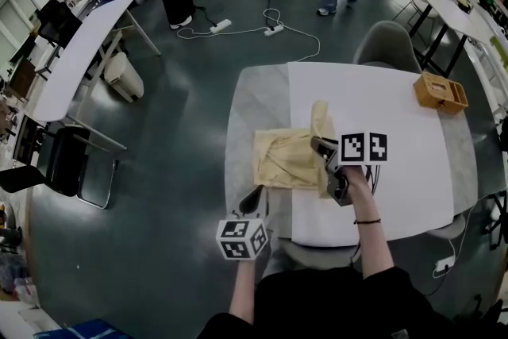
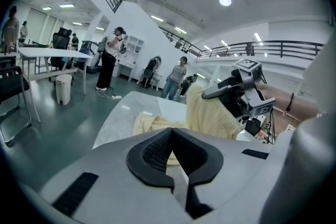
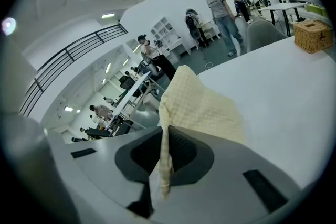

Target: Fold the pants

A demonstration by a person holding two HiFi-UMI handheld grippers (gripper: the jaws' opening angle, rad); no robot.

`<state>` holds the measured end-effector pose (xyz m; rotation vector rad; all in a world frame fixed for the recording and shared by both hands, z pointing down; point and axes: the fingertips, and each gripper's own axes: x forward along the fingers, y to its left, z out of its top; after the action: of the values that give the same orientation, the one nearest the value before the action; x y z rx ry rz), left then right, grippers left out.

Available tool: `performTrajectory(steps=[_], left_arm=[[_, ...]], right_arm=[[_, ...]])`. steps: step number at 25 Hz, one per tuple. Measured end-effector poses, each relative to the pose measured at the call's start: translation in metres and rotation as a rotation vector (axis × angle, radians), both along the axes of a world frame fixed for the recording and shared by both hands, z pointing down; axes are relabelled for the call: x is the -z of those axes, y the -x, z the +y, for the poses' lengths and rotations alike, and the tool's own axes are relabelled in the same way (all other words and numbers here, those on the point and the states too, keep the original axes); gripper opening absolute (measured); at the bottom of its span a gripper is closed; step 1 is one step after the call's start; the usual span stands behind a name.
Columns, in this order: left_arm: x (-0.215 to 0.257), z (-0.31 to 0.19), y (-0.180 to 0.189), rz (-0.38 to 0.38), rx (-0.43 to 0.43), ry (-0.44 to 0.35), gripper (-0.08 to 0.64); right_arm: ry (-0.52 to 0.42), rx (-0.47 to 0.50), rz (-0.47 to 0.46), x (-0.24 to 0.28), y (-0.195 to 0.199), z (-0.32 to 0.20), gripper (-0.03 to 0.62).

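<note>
nothing readable is coming up in any view right now: no words, numbers, brand names or signs are showing clearly enough to read. the only printed marks are sitting on the left marker cube (image 1: 242, 238) of the left gripper (image 1: 252, 202) and the right marker cube (image 1: 363, 148) of the right gripper (image 1: 323, 145), and they are showing black-and-white square patterns only.

The right tongs (image 3: 164, 157) are clamped on a fold of pale yellow checked pants (image 3: 197, 107), which peak just beyond them. A white tabletop (image 3: 283, 92) spreads right of the pants; a wicker basket (image 3: 314, 35) sits far beyond the pants.
</note>
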<state>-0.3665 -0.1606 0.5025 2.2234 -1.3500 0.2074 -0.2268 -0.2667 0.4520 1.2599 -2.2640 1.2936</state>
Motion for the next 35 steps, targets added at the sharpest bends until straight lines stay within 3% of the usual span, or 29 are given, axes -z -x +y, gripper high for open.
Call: performTrajectory(steps=[8, 16, 26, 35], left_arm=[[-0.011, -0.001, 0.016, 0.015, 0.006, 0.031, 0.014], [-0.020, 0.000, 0.033, 0.026, 0.027, 0.056, 0.014], [-0.032, -0.001, 0.051, 0.038, 0.058, 0.084, 0.014], [-0.036, -0.001, 0.052, 0.052, 0.075, 0.091, 0.014]], right_arm=[[0.010, 0.056, 0.015, -0.005, 0.046, -0.007, 0.026], [0.067, 0.093, 0.070, -0.043, 0.091, -0.017, 0.026], [0.124, 0.070, 0.199, -0.097, 0.120, -0.029, 0.026], [0.132, 0.078, 0.393, -0.118, 0.127, -0.032, 0.028]])
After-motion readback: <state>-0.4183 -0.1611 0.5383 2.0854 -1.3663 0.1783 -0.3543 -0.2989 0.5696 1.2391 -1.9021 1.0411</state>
